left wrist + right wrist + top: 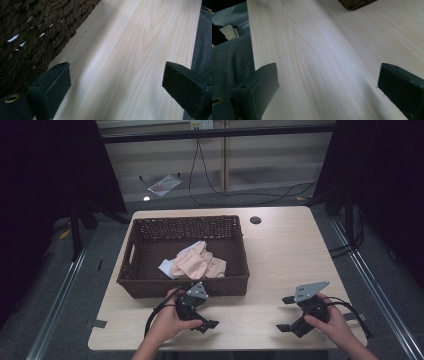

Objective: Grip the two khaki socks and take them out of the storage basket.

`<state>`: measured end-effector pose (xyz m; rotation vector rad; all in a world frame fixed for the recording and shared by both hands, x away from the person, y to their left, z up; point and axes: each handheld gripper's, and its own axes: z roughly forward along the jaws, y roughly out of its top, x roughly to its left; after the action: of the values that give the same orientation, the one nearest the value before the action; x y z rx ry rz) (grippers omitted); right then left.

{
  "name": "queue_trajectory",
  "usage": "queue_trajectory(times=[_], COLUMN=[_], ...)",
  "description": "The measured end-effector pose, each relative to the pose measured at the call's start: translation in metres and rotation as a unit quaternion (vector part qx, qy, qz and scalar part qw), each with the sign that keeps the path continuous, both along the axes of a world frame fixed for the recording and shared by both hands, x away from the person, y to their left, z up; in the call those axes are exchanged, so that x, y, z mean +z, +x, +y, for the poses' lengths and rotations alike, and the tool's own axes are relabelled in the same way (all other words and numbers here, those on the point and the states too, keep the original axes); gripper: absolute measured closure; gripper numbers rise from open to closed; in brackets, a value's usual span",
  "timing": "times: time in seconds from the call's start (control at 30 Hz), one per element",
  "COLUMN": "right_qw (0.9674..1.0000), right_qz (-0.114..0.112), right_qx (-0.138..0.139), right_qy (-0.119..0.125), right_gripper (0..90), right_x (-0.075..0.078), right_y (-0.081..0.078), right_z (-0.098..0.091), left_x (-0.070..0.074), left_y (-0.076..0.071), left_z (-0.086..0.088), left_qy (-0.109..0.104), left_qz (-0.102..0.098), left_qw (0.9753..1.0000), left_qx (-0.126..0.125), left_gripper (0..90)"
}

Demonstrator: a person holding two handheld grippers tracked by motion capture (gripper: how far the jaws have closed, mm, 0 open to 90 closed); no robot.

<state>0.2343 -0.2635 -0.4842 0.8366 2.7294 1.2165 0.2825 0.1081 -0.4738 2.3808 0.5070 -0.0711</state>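
Both hands rest low on the pale wooden desk (280,250), left tongs (202,312) and right tongs (286,314) each spread wide, empty. One dark woven wicker basket (150,285) at eleven o'clock holds one peach crumpled cloth (197,262).

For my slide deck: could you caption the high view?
Two open grippers, left and right, rest on a wooden table beside a wicker basket of cloth.
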Motion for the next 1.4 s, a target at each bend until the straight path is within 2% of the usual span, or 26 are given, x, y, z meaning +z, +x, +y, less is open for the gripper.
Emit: queue_trajectory(times=[0.23, 0.3, 0.4, 0.57, 0.63, 0.7, 0.83, 1.0, 1.1, 1.23, 1.37, 1.4], right_qw=[1.0, 1.0, 1.0, 1.0, 1.0, 1.0, 1.0, 1.0, 1.0, 1.0, 1.0, 1.0], right_qz=[0.001, 0.001, 0.001, 0.002, 0.001, 0.0, 0.002, 0.002, 0.004, 0.003, 0.001, 0.0], right_qx=[-0.001, 0.0, 0.002, 0.001, 0.002, 0.001, 0.001, 0.003, 0.003, 0.001, 0.0, 0.0], right_qy=[-0.002, -0.002, -0.002, -0.001, -0.001, -0.002, -0.001, -0.007, -0.003, -0.005, -0.002, 0.0], right_gripper=[3.0, 3.0, 3.0, 3.0, 2.9, 3.0, 3.0, 3.0, 3.0, 3.0, 2.9, 2.9], right_x=[-0.001, -0.001, -0.001, -0.001, -0.001, -0.001, -0.001, -0.002, -0.001, -0.001, -0.001, -0.001], right_y=[-0.001, -0.001, -0.001, -0.001, -0.001, -0.001, -0.001, -0.001, -0.001, -0.001, 0.0, 0.0], right_z=[-0.001, -0.001, -0.001, -0.001, -0.001, -0.001, -0.001, -0.001, 0.0, -0.001, -0.001, -0.001], left_x=[0.003, 0.004, 0.007, 0.009, 0.01, 0.01, 0.016, 0.023, 0.029, 0.035, 0.046, 0.047], left_y=[0.004, 0.005, 0.007, 0.009, 0.009, 0.009, 0.011, 0.012, 0.014, 0.015, 0.017, 0.018], left_z=[0.002, 0.003, 0.004, 0.004, 0.004, 0.004, 0.007, 0.012, 0.015, 0.016, 0.016, 0.016], left_qy=[0.001, -0.005, 0.011, 0.015, 0.025, 0.025, 0.04, 0.039, 0.047, 0.041, 0.051, 0.053], left_qz=[0.011, 0.018, 0.019, 0.035, 0.037, 0.04, 0.04, 0.044, 0.045, 0.052, 0.063, 0.06], left_qw=[0.9999, 0.9998, 0.9998, 0.9993, 0.999, 0.9989, 0.9983, 0.9982, 0.9978, 0.9978, 0.9966, 0.9966], left_qx=[0.003, 0.005, 0.001, -0.001, 0.001, 0.0, -0.012, -0.01, -0.012, -0.01, -0.016, -0.021], left_gripper=[8.1, 8.1, 8.1, 8.2, 8.2, 8.3, 8.3, 8.3, 8.6, 9.0, 9.4, 8.9])
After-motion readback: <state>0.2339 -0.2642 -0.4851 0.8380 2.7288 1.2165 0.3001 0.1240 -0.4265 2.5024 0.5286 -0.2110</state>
